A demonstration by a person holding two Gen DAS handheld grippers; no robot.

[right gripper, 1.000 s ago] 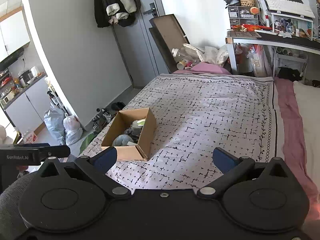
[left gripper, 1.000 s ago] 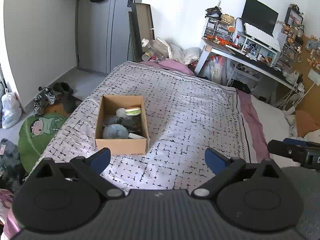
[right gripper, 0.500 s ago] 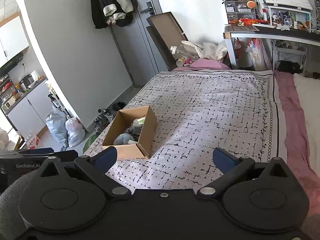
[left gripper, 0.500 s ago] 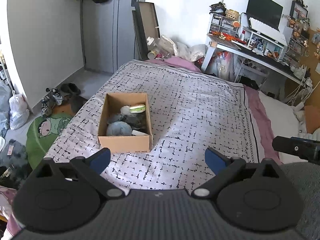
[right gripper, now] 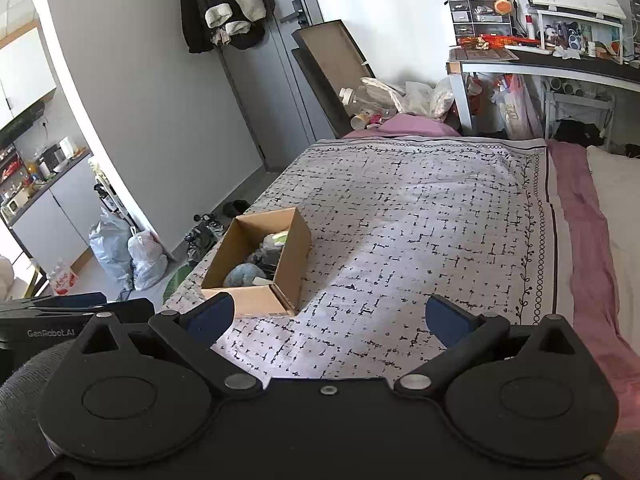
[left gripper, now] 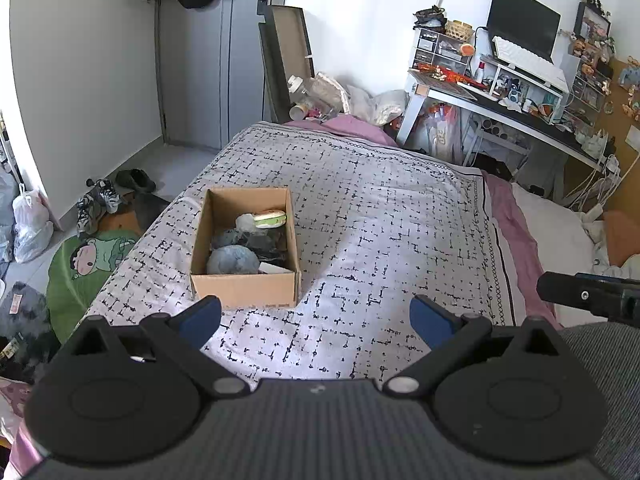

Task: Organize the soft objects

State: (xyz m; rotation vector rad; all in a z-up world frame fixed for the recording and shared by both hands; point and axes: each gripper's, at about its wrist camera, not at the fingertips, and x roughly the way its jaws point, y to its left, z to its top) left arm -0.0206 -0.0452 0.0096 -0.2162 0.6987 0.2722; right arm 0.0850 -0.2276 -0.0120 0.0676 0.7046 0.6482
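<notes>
Both views have drifted slightly nearer the cardboard box [left gripper: 245, 248] on the bed [left gripper: 380, 216], both grippers' fingers [left gripper: 430, 316] spread, empty; its seemingly soft, light bundles [left gripper: 233, 261] suit a mid-bulge pinch.

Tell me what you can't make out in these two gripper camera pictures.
- Cardboard box contents, right wrist view: its near walls hide most.
- Dark items under the grey plush, left wrist view: shadowed, unidentifiable.
- Desk clutter, both views: too small.
- Right gripper, left wrist view: cut off by the edge.
</notes>
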